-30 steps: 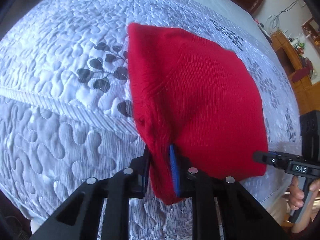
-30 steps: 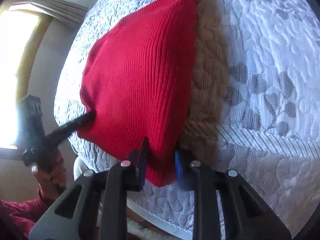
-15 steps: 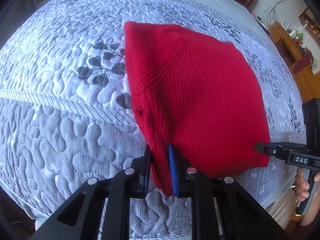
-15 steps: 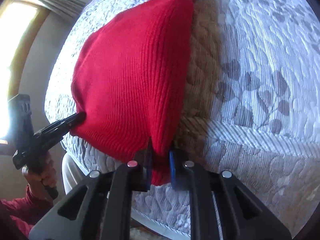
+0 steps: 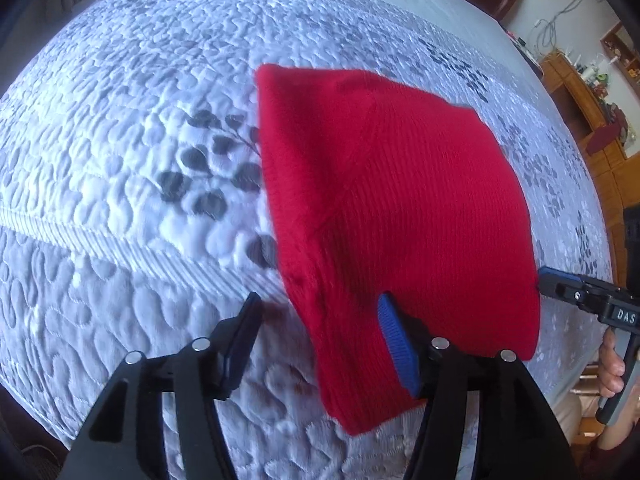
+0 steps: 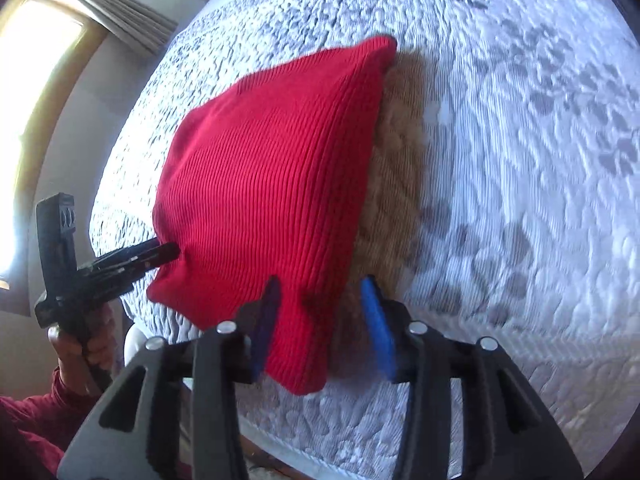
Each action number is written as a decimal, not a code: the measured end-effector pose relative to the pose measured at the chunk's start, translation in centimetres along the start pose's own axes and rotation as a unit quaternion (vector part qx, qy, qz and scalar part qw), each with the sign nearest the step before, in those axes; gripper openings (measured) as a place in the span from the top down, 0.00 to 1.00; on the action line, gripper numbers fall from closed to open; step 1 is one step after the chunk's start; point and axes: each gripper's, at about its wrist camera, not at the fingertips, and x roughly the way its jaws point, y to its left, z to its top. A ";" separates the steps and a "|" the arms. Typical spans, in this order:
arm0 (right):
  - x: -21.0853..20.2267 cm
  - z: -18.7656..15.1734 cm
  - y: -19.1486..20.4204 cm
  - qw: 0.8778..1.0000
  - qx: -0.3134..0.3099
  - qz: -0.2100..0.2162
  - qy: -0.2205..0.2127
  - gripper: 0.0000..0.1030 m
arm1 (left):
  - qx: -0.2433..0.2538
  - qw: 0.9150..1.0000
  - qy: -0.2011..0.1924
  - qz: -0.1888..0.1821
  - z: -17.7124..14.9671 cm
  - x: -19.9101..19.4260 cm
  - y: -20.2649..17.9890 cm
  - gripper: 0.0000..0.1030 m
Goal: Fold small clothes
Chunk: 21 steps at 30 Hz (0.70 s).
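A folded red knit garment (image 5: 400,208) lies on the white quilted bed (image 5: 120,160). My left gripper (image 5: 320,320) is open, its jaws standing apart around the garment's near left corner. In the right wrist view the red garment (image 6: 264,184) lies on top of a tan cable-knit garment (image 6: 400,160), which shows along its right edge. My right gripper (image 6: 320,304) is open, its jaws standing either side of the garment's near right corner. Each gripper shows in the other's view, the right one (image 5: 560,286) and the left one (image 6: 160,254), at the garment's far corners.
The bed edge runs close under both grippers. Wooden furniture (image 5: 592,120) stands beyond the bed on the right. A window with a curtain (image 6: 48,80) is on the left. The person's hand (image 6: 80,344) holds the left gripper's handle.
Both grippers have opened and let go of the red garment's near corners. The garment now lies flat on the tan one.
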 end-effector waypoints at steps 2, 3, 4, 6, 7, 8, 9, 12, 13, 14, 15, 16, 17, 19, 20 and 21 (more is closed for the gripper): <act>0.1 0.5 0.0 1.000 -0.001 -0.001 -0.002 0.58 | -0.011 1.000 0.001 -0.011 1.0 0.0 0.9 0.38; 0.2 0.8 -0.1 1.000 0.000 0.002 -0.002 0.58 | -0.018 1.000 0.004 -0.019 1.3 0.1 1.4 0.38; 0.2 1.0 -0.1 1.000 0.000 0.004 -0.002 0.58 | -0.026 0.999 0.005 -0.033 1.7 0.1 1.9 0.38; 0.4 1.6 -0.3 1.000 0.003 0.005 -0.004 0.57 | -0.035 0.997 0.015 -0.065 2.4 0.3 2.8 0.36; 0.5 1.7 -0.3 1.000 0.003 0.005 -0.004 0.56 | -0.039 0.996 0.017 -0.082 2.6 0.4 3.0 0.35; 0.6 2.0 -0.3 1.000 0.004 0.008 -0.004 0.56 | -0.045 0.994 0.021 -0.100 2.7 0.5 3.3 0.35; 0.7 2.2 -0.3 1.000 0.004 0.010 -0.003 0.56 | -0.050 0.992 0.026 -0.114 2.8 0.7 3.5 0.35; 1.0 2.5 0.0 1.000 -0.003 0.008 -0.001 0.56 | -0.052 0.991 0.033 -0.118 2.9 1.3 3.8 0.35; 1.1 2.7 0.1 1.000 -0.005 0.007 0.000 0.55 | -0.052 0.991 0.034 -0.116 2.9 1.4 3.7 0.35; 1.2 2.8 0.2 1.000 -0.006 0.008 0.001 0.55 | -0.053 0.991 0.035 -0.114 3.0 1.4 3.6 0.35; 1.3 2.9 0.2 1.000 -0.006 0.009 0.001 0.55 | -0.056 0.992 0.033 -0.111 3.0 1.3 3.7 0.35; 1.4 2.9 0.2 1.000 -0.006 0.009 0.001 0.55 | -0.058 0.993 0.027 -0.102 3.0 0.9 3.7 0.35; 1.4 3.0 0.2 1.000 -0.007 0.009 0.001 0.55 | -0.058 0.994 0.022 -0.090 3.0 0.7 3.9 0.35; 1.4 3.1 0.1 1.000 -0.009 0.008 0.001 0.54 | -0.058 0.995 0.009 -0.084 3.0 -0.2 4.1 0.35; 1.5 3.1 0.1 1.000 -0.008 0.008 0.002 0.54 | -0.056 0.995 0.010 -0.088 3.1 -0.3 4.2 0.35; 1.6 3.2 0.0 1.000 -0.007 0.009 0.002 0.54 | -0.056 0.994 0.013 -0.089 3.3 -0.2 4.3 0.35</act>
